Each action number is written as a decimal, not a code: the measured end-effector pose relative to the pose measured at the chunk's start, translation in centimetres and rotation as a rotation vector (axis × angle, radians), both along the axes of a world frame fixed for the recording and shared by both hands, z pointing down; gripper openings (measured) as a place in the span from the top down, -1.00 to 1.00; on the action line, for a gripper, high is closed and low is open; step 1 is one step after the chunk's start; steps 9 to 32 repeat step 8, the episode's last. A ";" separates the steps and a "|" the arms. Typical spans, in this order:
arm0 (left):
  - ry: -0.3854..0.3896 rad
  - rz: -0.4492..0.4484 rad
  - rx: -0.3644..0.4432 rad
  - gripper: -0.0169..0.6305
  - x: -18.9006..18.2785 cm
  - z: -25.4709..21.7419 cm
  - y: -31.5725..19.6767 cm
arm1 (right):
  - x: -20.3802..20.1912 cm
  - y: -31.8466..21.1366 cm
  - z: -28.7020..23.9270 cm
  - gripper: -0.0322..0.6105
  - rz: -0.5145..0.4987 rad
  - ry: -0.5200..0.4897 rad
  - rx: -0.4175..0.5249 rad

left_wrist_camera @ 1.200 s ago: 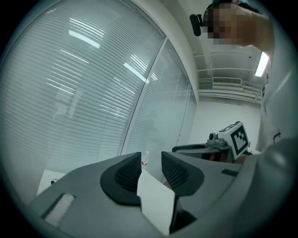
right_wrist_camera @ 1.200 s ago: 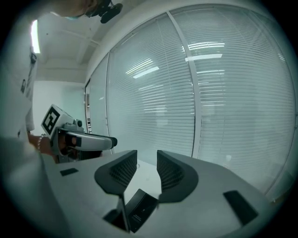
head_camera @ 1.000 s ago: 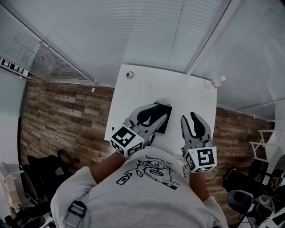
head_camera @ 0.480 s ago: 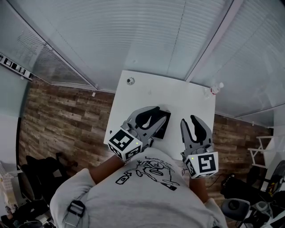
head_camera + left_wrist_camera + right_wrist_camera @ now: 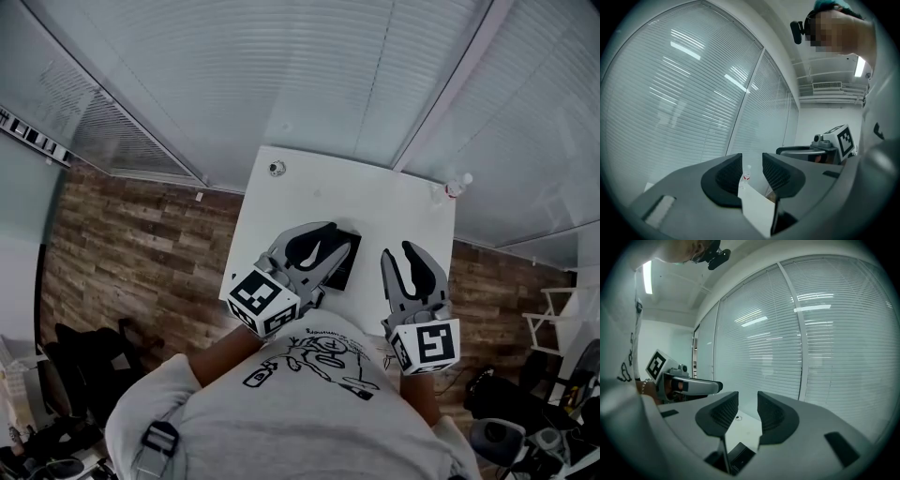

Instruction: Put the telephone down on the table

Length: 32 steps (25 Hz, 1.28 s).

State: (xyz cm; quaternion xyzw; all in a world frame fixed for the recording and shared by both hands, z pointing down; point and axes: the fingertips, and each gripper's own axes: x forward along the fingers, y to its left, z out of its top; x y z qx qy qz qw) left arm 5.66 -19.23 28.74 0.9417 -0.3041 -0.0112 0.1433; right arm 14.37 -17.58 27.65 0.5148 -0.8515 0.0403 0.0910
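The black telephone (image 5: 343, 256) lies flat on the white table (image 5: 375, 197), its left part hidden under my left gripper (image 5: 323, 233). That gripper hangs level above it, shut and empty; between its tips (image 5: 752, 161) only the table top (image 5: 757, 206) and a far bottle (image 5: 747, 174) show. My right gripper (image 5: 400, 251) is held to the right of the telephone, near the table's front edge, also shut with nothing in it. In the right gripper view the telephone (image 5: 740, 455) lies low under the jaws (image 5: 747, 401), and the left gripper (image 5: 689, 386) is at the left.
A small plastic bottle (image 5: 457, 185) stands at the table's far right corner. A small round object (image 5: 276, 168) sits at the far left corner. Window blinds close off the far side, and wood flooring runs along both sides of the table.
The right gripper has risen slightly. The left gripper and the telephone have stayed where they were.
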 end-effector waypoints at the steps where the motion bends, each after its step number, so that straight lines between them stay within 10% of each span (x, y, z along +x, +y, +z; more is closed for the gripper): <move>1: 0.002 0.000 0.000 0.54 -0.1 0.0 0.1 | 0.0 0.1 0.0 0.53 0.000 0.002 0.001; 32: 0.013 0.001 -0.001 0.54 -0.1 -0.4 0.3 | -0.2 0.3 -0.3 0.53 -0.004 0.018 0.004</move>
